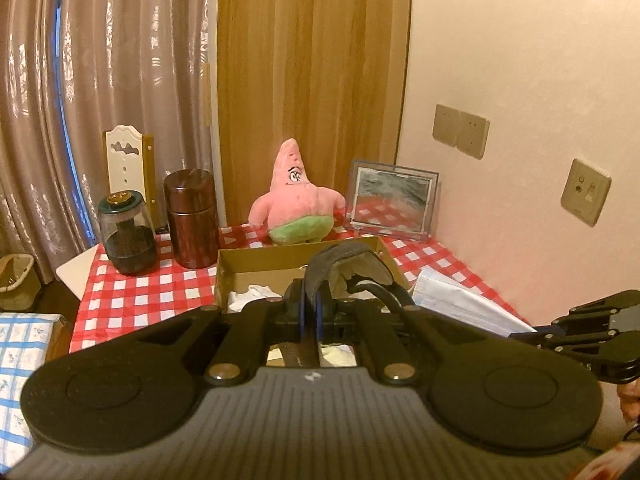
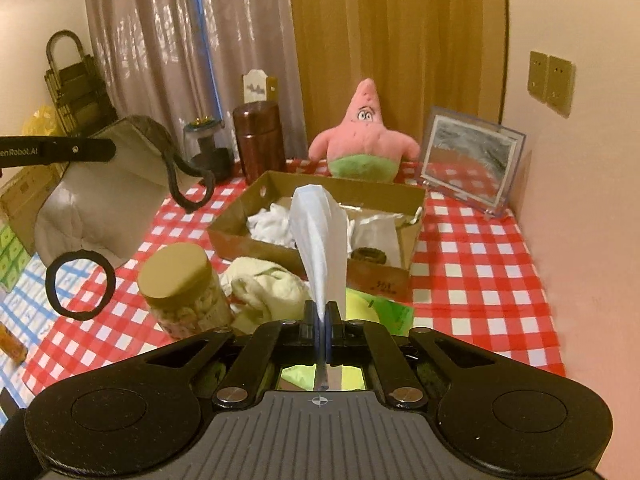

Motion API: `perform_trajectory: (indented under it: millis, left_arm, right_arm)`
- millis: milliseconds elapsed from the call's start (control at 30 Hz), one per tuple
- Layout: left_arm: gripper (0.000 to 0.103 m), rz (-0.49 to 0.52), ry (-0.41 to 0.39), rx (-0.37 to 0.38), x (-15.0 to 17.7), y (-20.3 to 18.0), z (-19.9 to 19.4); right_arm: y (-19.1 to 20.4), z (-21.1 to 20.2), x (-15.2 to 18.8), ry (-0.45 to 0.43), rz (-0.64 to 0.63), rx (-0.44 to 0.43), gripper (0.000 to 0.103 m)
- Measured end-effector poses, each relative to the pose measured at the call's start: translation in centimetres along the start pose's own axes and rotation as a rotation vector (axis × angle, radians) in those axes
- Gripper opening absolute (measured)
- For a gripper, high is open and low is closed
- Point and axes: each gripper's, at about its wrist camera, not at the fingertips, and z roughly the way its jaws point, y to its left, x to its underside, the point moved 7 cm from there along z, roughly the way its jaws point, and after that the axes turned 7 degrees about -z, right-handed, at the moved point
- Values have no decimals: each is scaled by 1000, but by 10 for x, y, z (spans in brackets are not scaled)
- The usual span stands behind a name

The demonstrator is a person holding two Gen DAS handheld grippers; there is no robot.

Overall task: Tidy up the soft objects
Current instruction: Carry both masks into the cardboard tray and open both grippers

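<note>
pale blue face mask (image 2: 318,240) pinched in closed right tool (image 2: 322,312), raised above cardboard box (image 2: 320,248), grey padded eye mask (image 1: 320,276) clamped in closed left tool (image 1: 310,312), red-checked surface (image 2: 480,248) below, pink plush star (image 2: 364,136) behind box

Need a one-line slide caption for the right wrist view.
Right gripper shut on a pale face mask, raised before the cardboard box.

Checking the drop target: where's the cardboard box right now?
In the right wrist view the cardboard box sits mid-table on the checked cloth, just in front of the pink plush, with the mirror to its right.
</note>
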Motion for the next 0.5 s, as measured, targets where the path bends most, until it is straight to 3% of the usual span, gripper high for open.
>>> perform_trajectory:
  millis: [233,500]
  left_arm:
    - [4,12,11,17,-7,-4,5]
    - [4,37,36,11,-28,8,47]
  right_arm:
    - [-4,-11,-3,-8,11,-2,3]
    - [-23,3,-23,-1,27,-14,3]
